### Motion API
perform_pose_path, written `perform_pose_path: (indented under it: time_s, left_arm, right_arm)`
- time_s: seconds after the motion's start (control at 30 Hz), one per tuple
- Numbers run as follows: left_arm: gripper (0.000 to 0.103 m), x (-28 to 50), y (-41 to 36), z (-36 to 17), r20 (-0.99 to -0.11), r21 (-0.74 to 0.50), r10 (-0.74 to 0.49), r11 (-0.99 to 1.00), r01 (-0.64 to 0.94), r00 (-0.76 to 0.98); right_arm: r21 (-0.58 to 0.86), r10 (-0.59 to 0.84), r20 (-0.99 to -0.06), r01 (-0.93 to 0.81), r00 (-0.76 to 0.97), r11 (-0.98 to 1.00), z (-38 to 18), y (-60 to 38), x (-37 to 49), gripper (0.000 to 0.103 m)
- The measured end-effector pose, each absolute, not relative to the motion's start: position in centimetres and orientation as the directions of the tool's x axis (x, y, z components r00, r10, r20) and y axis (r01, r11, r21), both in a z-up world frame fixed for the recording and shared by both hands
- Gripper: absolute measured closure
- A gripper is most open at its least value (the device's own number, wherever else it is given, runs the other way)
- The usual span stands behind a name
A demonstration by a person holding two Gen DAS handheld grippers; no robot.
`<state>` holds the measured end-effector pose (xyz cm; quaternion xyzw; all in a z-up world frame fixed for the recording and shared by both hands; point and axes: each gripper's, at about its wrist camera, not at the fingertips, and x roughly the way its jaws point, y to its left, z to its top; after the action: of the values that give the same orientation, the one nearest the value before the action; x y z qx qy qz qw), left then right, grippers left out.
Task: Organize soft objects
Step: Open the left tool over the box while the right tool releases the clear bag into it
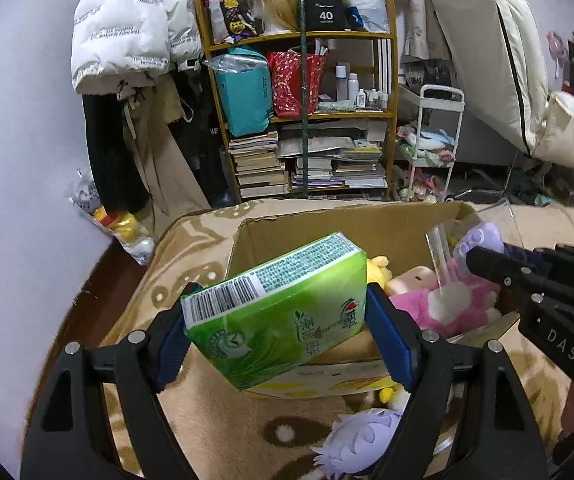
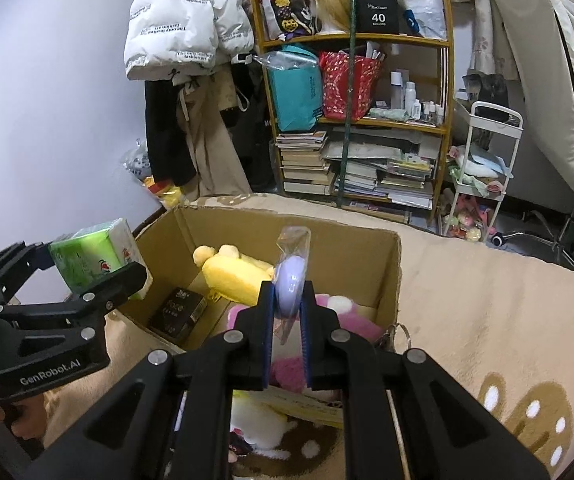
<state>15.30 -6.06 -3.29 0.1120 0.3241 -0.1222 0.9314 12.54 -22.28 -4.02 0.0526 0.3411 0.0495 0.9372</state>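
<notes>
Soft objects are being gathered into an open cardboard box [image 2: 387, 276] that sits on a tan patterned blanket [image 2: 487, 320]. Both claws are loaded and poised at the box, so the step in hand is the drop-off. The left claw [image 1: 277, 322] is clenched on a green tissue pack [image 1: 275, 312], held tilted above the box's near-left corner; from the right wrist view the pack hangs just outside or over the left wall, and the fisheye makes it hard to say which. The right claw [image 2: 289, 312] is grasping a small lilac plush in a clear plastic sleeve [image 2: 291, 280], pinched narrowly between the blue pads [image 2: 267, 344] and held above the box interior.

Already inside lie a yellow plush [image 2: 235, 276], a pink plush [image 2: 327, 312] and a small black carton [image 2: 179, 314].

The next move probably calls for carrying each load down over a free patch of the box floor, the tissue pack toward the bare left side near the black carton, the lilac plush toward the right. Each claw should then let go only once its load is low enough to settle, not bounce out. The two claws are close together, so lowering them one at a time would spare a knock.
</notes>
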Motion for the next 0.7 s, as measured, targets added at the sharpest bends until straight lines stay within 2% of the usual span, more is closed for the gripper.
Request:
perform_pose_path:
  time_s: [0.17, 0.5, 0.63, 0.7]
  left_arm:
    - [0.014, 14.9, -6.3, -3.1, -0.617, 0.121, -0.171, 0.944, 0.307, 0.768]
    - [0.012, 14.3, -6.6, -2.2, -0.594, 0.224, -0.09, 0.936, 0.271, 0.8]
    - [0.008, 13.7, -6.6, -1.4, -0.584, 0.243, -0.085, 0.93, 0.275, 0.807]
    - [0.008, 13.4, -6.5, -1.1, -0.586, 0.245, -0.083, 0.93, 0.275, 0.806]
  right_arm:
    - [0.15, 0.144, -0.641, -0.06, 0.754, 0.987, -4.1, -22.4, 12.6, 0.089]
    - [0.16, 0.137, -0.652, -0.041, 0.746, 0.986, -4.2, -23.0, 12.4, 0.084]
    - [0.168, 0.143, -0.64, -0.044, 0.755, 0.985, -3.8, -23.1, 12.0, 0.068]
    - [0.159, 0.131, -0.642, -0.036, 0.755, 0.987, -3.8, -23.1, 12.1, 0.067]
